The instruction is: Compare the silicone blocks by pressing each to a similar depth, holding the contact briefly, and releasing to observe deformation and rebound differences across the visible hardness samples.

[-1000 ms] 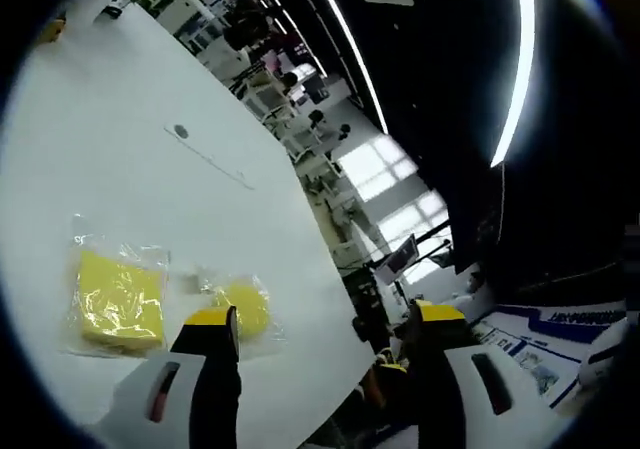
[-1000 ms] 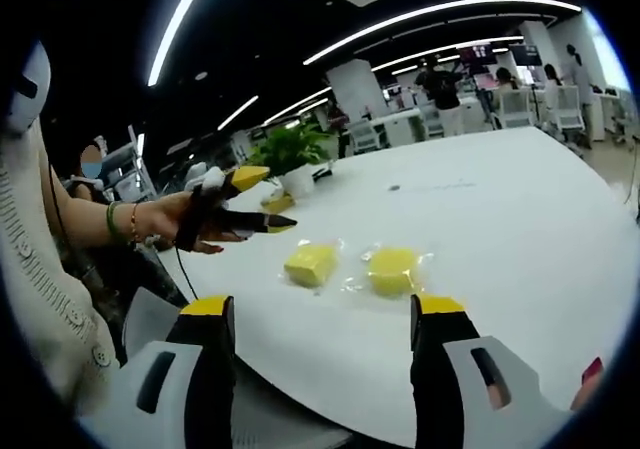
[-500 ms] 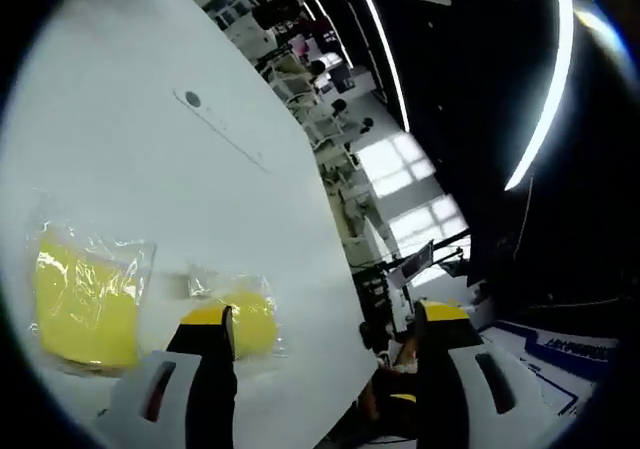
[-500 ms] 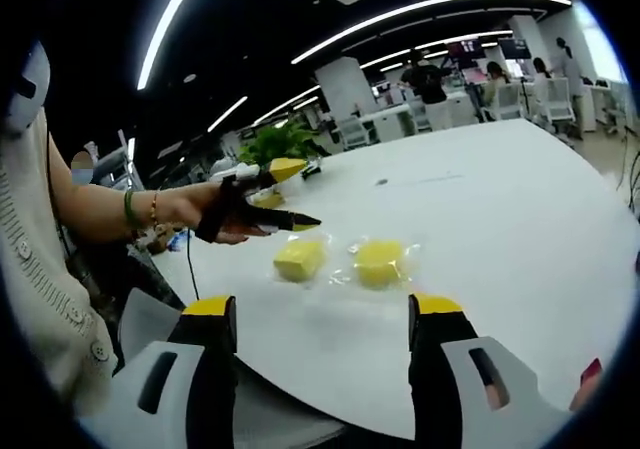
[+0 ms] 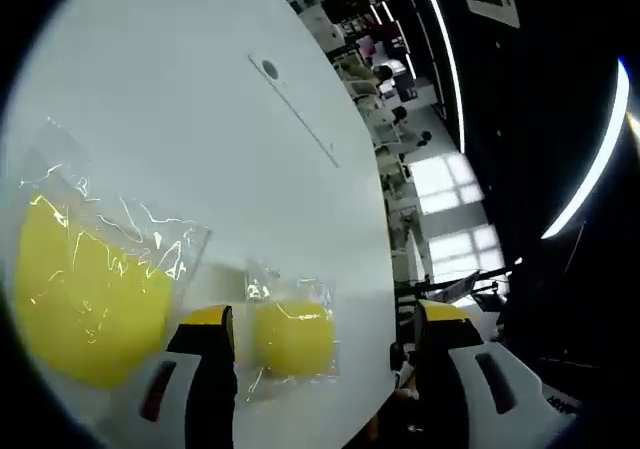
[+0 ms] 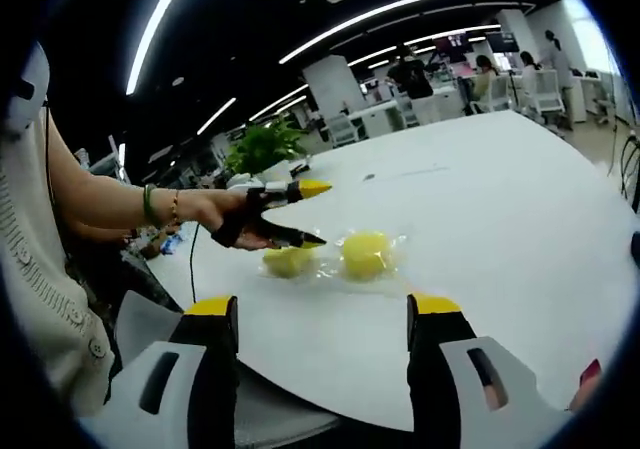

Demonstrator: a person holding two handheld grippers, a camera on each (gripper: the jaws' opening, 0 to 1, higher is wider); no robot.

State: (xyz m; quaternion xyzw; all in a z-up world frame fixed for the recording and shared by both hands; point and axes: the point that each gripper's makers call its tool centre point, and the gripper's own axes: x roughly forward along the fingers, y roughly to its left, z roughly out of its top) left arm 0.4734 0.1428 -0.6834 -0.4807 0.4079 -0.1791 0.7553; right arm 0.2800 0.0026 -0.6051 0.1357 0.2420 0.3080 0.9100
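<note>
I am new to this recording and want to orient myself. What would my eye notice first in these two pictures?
First the two bright yellow silicone blocks in clear wrappers on the white table: the square block and the round block side by side. In the right gripper view the left gripper, open, reaches over the square block. The right gripper waits open at the table's near edge, and a green plant stands behind.
</note>
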